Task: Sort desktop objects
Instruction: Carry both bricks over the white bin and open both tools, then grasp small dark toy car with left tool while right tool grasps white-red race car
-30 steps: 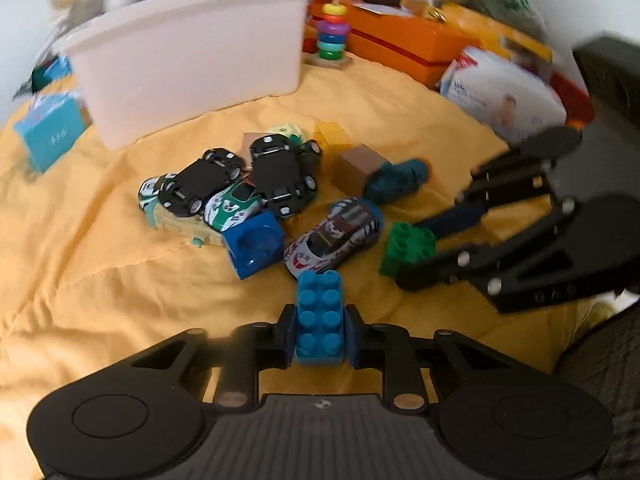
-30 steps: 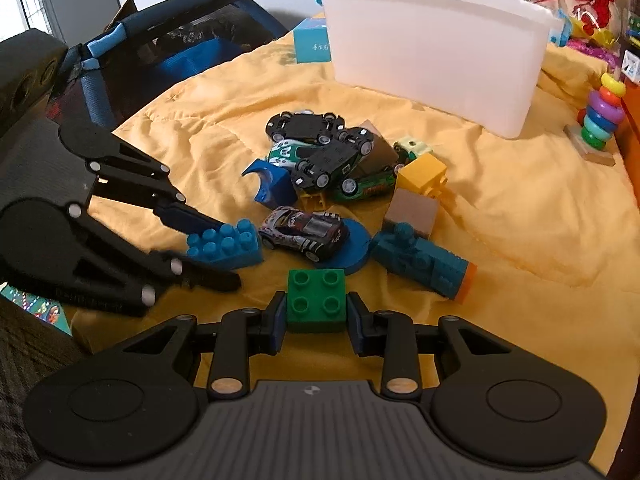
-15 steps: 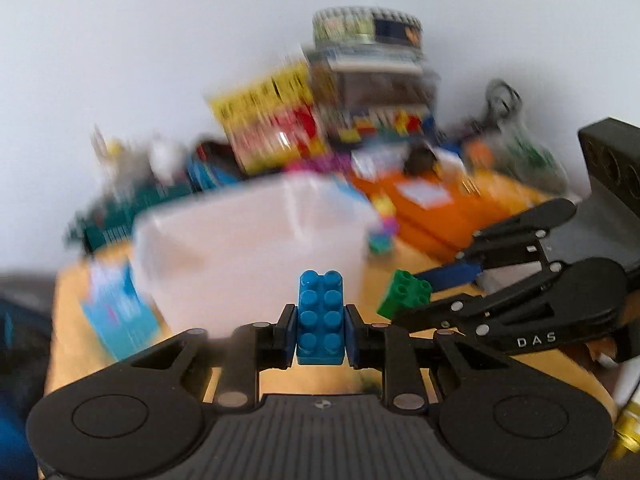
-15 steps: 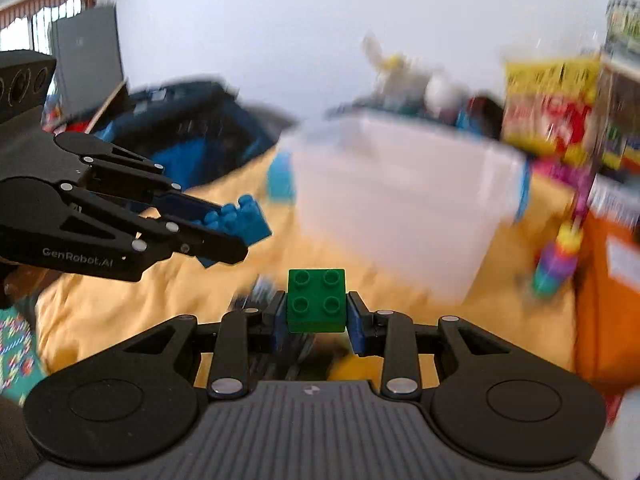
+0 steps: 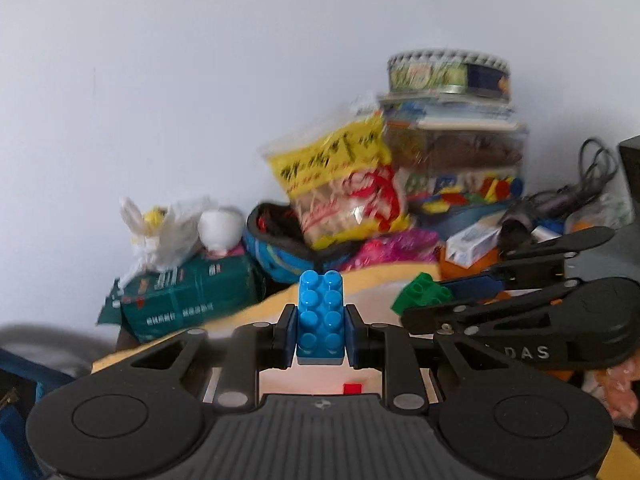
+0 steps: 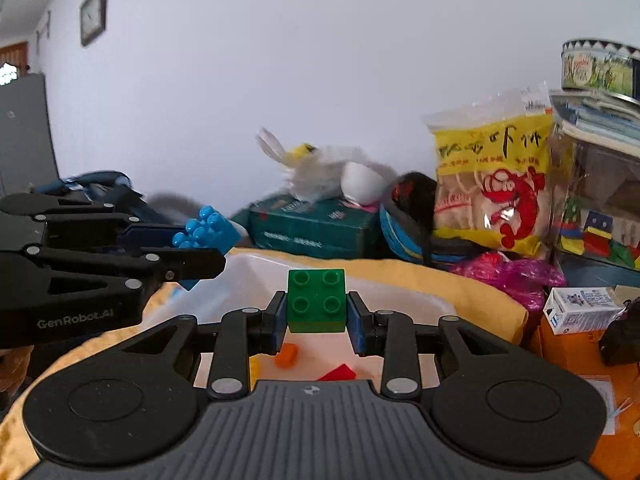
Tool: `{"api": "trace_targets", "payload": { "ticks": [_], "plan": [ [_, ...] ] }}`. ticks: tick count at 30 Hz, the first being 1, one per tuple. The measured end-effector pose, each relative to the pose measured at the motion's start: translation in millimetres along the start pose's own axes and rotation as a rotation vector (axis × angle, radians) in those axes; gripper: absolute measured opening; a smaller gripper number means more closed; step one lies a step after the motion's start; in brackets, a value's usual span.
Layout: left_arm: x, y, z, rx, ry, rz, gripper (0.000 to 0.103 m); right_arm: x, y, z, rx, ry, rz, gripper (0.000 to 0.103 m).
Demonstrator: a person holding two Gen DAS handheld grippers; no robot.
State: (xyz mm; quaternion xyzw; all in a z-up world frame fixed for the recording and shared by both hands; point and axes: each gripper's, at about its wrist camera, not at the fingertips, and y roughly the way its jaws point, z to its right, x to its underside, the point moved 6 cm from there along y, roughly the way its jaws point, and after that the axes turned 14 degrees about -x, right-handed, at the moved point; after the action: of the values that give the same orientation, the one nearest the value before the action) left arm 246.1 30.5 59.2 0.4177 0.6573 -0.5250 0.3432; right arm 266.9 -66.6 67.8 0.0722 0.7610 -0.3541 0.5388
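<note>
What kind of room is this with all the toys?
Probably a room in someone's home, maybe a play corner. A wall clock hangs up high, a yellow snack bag leans in the clutter, and a white bin holds toy pieces on a yellow blanket.

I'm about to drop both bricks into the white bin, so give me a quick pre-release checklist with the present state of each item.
1. Left gripper shut on the blue brick: ok, pads press both sides.
2. Right gripper shut on the green brick: ok, held squarely.
3. White bin below the right gripper: ok, its rim and inside show past the fingers.
4. Left gripper over the bin: cannot tell, only a pale floor with a red piece shows under it.
5. Room in the bin: ok, just an orange piece and a red piece in sight.
6. Grippers apart from each other: ok, side by side, not touching.
</note>
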Motion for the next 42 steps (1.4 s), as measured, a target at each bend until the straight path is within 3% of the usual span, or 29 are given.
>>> {"api": "trace_targets", "payload": {
  "ticks": [3,6,7,10,12,14,16,21,27,31,35,38,42],
  "plan": [
    [18,31,7,-0.012,0.026,-0.086,0.028,17,18,7,0.041,0.014,-0.057,0.036],
    [31,37,9,0.005,0.011,-0.112,0.041,30,24,13,0.043,0.045,-0.082,0.041],
    [32,35,7,0.001,-0.005,-0.110,0.046,32,22,14,0.043,0.052,-0.079,0.041],
    [30,19,-1,0.009,-0.042,-0.079,0.048,32,6,6,0.053,0.030,-0.058,0.042],
    [26,2,-4,0.001,-0.046,-0.044,0.056,32,-5,2,0.063,0.016,-0.038,0.047],
    [27,-16,-7,-0.020,-0.041,-0.018,0.072,36,-19,-6,0.054,0.009,-0.023,0.049],
    [35,-35,-8,-0.045,-0.047,-0.011,0.076,42,-31,-16,0.035,0.009,-0.013,0.054],
    [79,-75,0,0.015,-0.079,-0.085,0.077,70,-49,-46,-0.016,-0.035,-0.052,0.060],
    [155,-106,18,0.055,-0.016,-0.239,0.077,139,-60,-82,-0.126,-0.075,-0.151,0.060],
    [193,-119,21,0.060,-0.001,-0.335,0.077,179,-67,-97,-0.174,-0.036,-0.216,0.060],
    [218,-127,28,0.065,0.063,-0.370,0.076,206,-69,-105,-0.207,0.029,-0.304,0.059],
    [228,-126,36,0.107,0.049,-0.419,0.075,225,-65,-107,-0.179,0.045,-0.380,0.058],
    [233,-125,41,0.100,0.074,-0.409,0.069,238,-65,-114,-0.156,0.014,-0.409,0.055]
  ]
}}
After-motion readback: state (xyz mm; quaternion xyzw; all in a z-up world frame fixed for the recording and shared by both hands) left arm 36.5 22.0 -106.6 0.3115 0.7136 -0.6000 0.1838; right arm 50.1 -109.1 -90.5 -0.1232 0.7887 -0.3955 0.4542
